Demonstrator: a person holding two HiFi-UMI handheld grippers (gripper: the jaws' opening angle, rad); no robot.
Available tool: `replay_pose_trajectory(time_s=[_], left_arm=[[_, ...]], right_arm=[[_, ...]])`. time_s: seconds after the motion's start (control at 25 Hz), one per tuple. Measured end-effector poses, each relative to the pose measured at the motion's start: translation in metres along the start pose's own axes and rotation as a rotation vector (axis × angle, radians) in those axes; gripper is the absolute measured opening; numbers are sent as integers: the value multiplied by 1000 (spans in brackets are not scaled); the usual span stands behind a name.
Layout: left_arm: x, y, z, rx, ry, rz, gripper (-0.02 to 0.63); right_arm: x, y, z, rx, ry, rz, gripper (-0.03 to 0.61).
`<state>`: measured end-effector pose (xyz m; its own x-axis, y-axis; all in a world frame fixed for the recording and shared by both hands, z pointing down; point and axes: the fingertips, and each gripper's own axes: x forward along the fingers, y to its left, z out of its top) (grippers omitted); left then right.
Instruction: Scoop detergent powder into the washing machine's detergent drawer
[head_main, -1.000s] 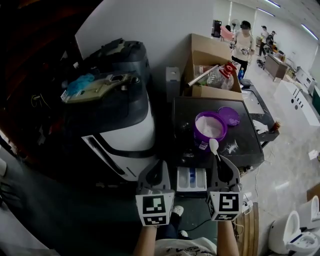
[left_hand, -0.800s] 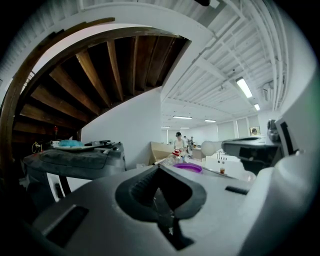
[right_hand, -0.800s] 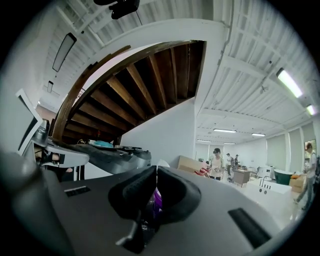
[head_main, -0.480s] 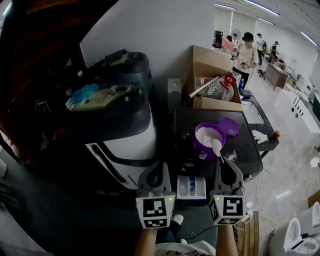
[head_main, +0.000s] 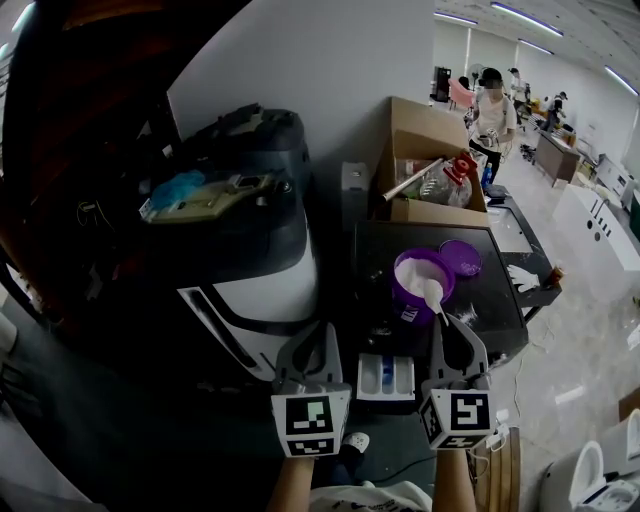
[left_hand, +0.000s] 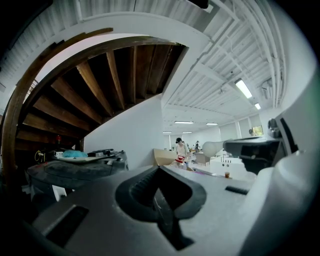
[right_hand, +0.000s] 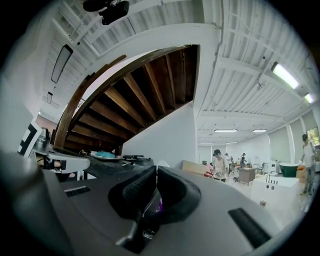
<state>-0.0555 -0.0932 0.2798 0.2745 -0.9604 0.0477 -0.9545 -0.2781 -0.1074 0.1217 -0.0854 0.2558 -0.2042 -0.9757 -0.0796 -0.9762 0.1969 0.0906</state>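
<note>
Nearest, the left gripper (head_main: 316, 338) hangs with jaws pressed together on nothing, beside the right gripper (head_main: 449, 333), whose jaws are clamped on the handle of a white scoop (head_main: 432, 292); between them the detergent drawer (head_main: 385, 377) stands pulled out. Farther off, the scoop's bowl sits over the powder (head_main: 414, 272) in the open purple tub (head_main: 405, 305) on the dark machine top (head_main: 378, 262); its purple lid (head_main: 460, 258) lies just behind

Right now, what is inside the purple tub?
White powder fills the purple tub nearly to its rim. The bowl of the white scoop, held by the right tool, is at the powder's near edge. Anything below the powder's surface is covered.
</note>
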Motion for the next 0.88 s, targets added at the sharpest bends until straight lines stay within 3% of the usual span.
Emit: replay_pose_trajectory(time_s=[0.88], left_arm=[[3, -7, 2, -1, -2, -10, 2]], right_arm=[[-3, -9, -5, 8, 14, -25, 20]])
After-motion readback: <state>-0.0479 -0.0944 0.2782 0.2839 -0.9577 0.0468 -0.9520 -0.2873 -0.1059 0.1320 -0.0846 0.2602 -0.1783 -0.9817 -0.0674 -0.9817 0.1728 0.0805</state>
